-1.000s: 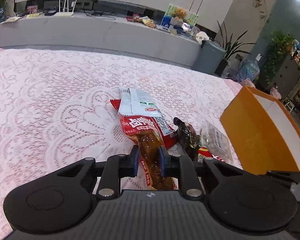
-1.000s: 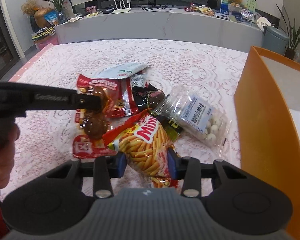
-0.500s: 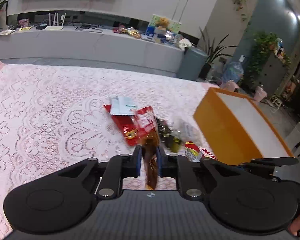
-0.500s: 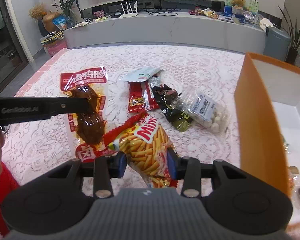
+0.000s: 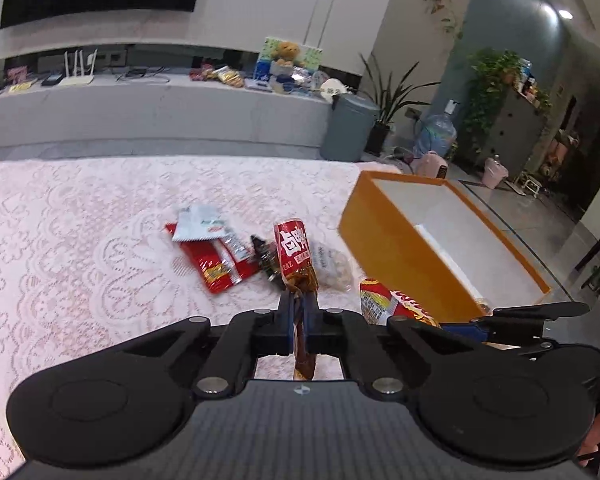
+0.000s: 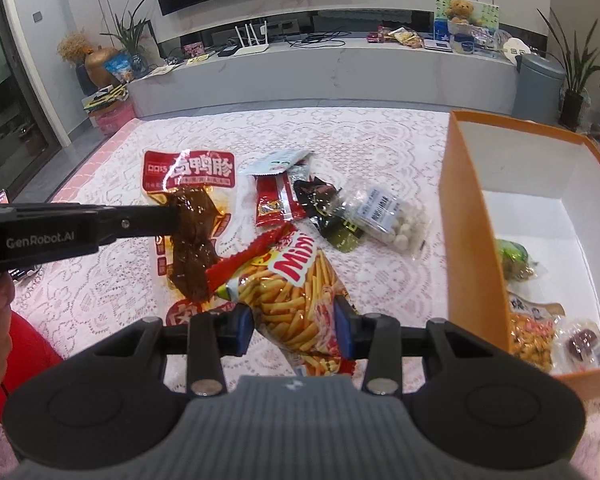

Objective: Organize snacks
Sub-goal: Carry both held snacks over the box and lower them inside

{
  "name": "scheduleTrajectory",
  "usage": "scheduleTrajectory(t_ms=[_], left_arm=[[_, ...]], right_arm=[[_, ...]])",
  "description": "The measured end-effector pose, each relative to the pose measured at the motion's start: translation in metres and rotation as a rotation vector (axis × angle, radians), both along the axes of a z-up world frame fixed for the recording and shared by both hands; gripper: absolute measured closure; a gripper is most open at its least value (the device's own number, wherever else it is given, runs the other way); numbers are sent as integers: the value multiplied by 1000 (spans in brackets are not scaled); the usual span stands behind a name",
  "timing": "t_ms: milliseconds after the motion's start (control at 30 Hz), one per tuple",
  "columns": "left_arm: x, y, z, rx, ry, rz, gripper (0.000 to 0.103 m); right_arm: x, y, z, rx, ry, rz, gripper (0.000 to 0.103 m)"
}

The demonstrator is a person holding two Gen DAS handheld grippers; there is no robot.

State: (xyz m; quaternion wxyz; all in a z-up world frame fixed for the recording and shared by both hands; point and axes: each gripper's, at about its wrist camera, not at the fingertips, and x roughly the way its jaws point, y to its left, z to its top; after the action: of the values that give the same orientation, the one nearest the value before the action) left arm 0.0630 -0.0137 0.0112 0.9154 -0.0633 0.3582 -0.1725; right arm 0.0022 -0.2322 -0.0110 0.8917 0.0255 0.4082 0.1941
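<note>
My left gripper (image 5: pixel 298 312) is shut on a red duck-meat snack pack (image 5: pixel 294 256) and holds it lifted above the lace tablecloth; the pack also shows in the right wrist view (image 6: pixel 192 216), hanging from the left gripper (image 6: pixel 172 216). My right gripper (image 6: pixel 294 326) is shut on a bag of Mimi fries snacks (image 6: pixel 300 292), held above the table. An orange box (image 6: pixel 472 240) with a white inside stands to the right and holds several snacks. The box also shows in the left wrist view (image 5: pixel 396 248).
On the tablecloth (image 6: pixel 380 140) lie a red packet under a white packet (image 6: pixel 278 196), a dark packet (image 6: pixel 324 208) and a clear bag of white balls (image 6: pixel 388 216). A grey counter (image 6: pixel 340 68) runs behind the table.
Both grippers have risen with their packs. The duck pack has lifted clear of the pile and the box has come further into the right wrist view.
</note>
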Motion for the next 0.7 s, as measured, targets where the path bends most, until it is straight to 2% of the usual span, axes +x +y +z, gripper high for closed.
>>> scheduleTrajectory(t_ms=[367, 700], left_arm=[[10, -46, 45, 27, -125, -115, 100], [40, -107, 63, -10, -179, -237, 100]], right_arm=[[-7, -37, 43, -20, -113, -20, 64], [-5, -90, 79, -152, -203, -94, 64]])
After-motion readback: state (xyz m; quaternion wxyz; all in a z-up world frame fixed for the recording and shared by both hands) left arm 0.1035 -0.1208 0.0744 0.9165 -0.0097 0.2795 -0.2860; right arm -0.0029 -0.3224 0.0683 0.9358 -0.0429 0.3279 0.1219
